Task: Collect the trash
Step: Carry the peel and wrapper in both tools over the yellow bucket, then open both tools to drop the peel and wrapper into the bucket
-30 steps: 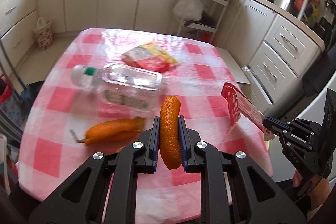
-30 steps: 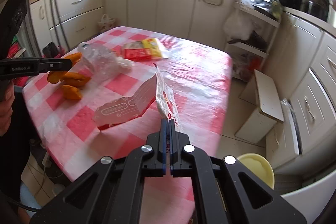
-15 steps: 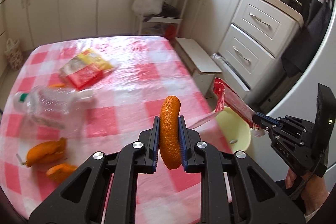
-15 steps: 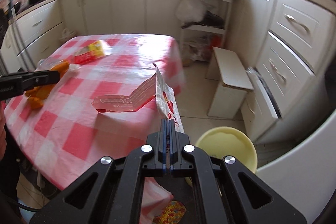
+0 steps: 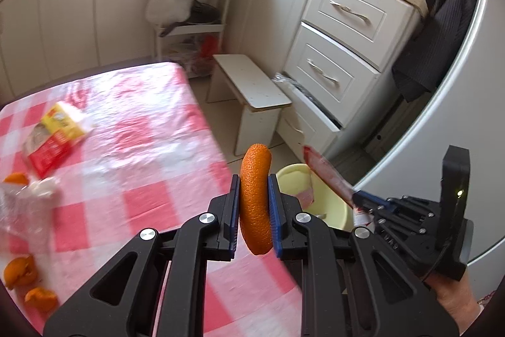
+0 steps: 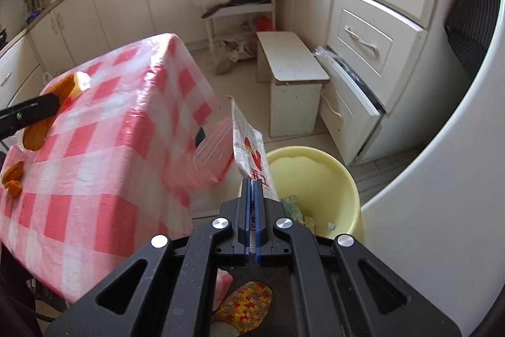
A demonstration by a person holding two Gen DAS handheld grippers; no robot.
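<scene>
Peel and wrapper carried toward bin.
Curved orange peel stands upright, clamped edge-on between the left gripper pads, beyond the checked table edge. Flat red-and-white plastic wrapper is pinched at its lower edge by the fully clenched right gripper, hanging over the round pale-yellow plastic bin on the floor, apparently so that release drops it inside. More peel pieces lie on the pink-and-white checked tablecloth.

**Colours and patterns in the kitchen**

The tabletop carries a cloth of pink-red and white checks. The peel is orange. The wrapper is white with red marks. The bin is pale yellow. The packet is yellow and red. The left tool is black with blue pads.
</scene>
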